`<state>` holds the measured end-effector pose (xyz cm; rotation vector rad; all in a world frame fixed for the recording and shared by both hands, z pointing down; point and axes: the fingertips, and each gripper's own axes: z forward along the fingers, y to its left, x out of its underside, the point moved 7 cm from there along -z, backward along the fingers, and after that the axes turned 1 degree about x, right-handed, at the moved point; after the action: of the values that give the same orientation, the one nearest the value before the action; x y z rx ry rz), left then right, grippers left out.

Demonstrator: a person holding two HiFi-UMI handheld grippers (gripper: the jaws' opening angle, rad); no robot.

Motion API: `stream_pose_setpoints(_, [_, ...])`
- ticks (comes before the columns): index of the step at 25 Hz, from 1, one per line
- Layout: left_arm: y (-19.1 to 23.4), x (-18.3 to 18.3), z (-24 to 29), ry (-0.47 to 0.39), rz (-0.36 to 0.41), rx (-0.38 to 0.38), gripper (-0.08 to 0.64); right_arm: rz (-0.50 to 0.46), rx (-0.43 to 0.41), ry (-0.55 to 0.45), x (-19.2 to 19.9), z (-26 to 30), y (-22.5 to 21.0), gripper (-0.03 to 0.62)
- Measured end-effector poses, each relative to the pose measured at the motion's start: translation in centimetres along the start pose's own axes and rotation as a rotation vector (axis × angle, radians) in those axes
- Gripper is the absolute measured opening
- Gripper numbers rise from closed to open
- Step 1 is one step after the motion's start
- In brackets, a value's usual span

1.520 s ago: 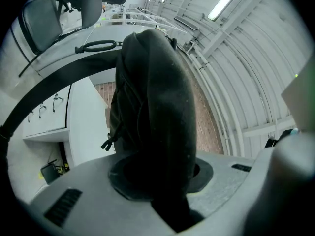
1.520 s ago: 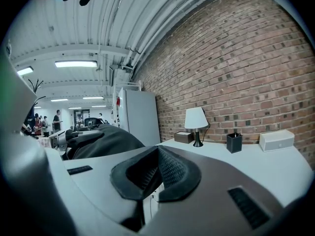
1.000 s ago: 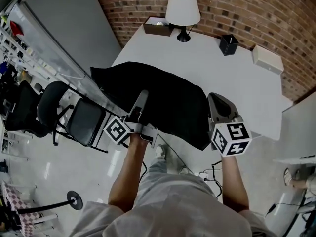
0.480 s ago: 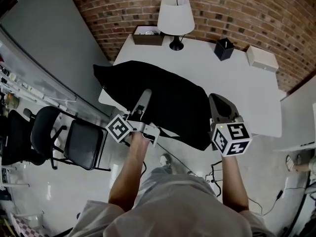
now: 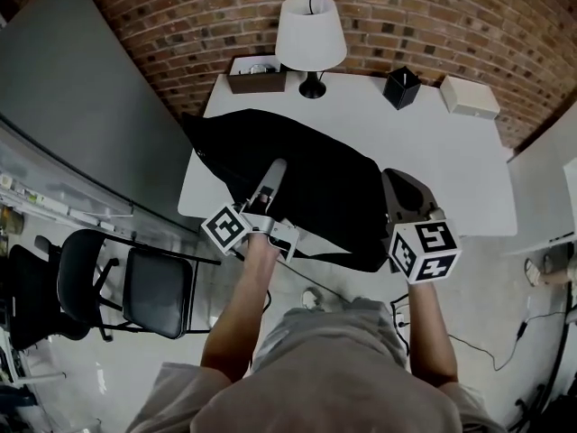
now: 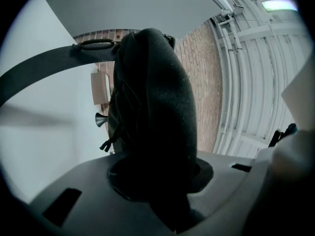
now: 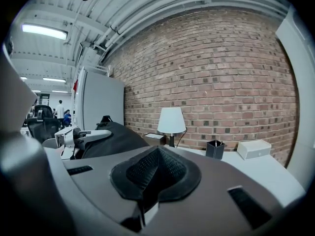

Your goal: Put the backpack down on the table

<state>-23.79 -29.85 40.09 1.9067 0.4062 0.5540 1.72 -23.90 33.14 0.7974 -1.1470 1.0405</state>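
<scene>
A black backpack (image 5: 311, 183) stretches over the front left part of the white table (image 5: 460, 174), its near end past the front edge. Whether it rests on the top I cannot tell. My left gripper (image 5: 275, 171) is shut on the backpack from the near side. In the left gripper view the bag (image 6: 152, 107) fills the space between the jaws, with a strap running off to the left. My right gripper (image 5: 402, 195) is at the bag's right end, shut, pads together with nothing between them (image 7: 155, 173). From there the bag (image 7: 110, 136) lies to the left.
A white lamp (image 5: 310, 32), a brown box (image 5: 255, 72), a black pen holder (image 5: 400, 87) and a white box (image 5: 469, 97) line the table's far edge by the brick wall. Black chairs (image 5: 153, 287) stand at the left, beside a grey partition (image 5: 90, 106).
Both grippers and the backpack have moved forward, further over the table. The chairs have slid back toward the lower left of the head view.
</scene>
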Motion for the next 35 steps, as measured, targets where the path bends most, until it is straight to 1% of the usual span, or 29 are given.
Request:
stream_pose_setpoints(6, [2.6, -0.7, 1.9, 0.027, -0.013, -0.010, 0.103, 0.008, 0.026, 0.007, 0.3, 1.6, -0.8, 0.002])
stream_pose_setpoints(10, [4.5, -1.2, 3.2, 0.022, -0.013, -0.034, 0.103, 0.007, 0.020, 0.017, 0.6, 3.4, -1.8, 0.003])
stream_pose_setpoints(18, [8.2, -1.9, 6.7, -0.014, -0.023, -0.061, 0.103, -0.012, -0.026, 0.046, 0.3, 8.3, -5.0, 0.002])
stream_pose_setpoints(26, [12.4, -2.8, 9.9, -0.078, -0.038, -0.105, 0.103, -0.011, -0.049, 0.103, 0.7, 12.7, -8.7, 0.003])
stream_pose_setpoints(35, [16.4, -3.0, 11.3, -0.130, -0.070, -0.169, 0.103, -0.024, -0.095, 0.138, 0.9, 16.3, -10.3, 0.002])
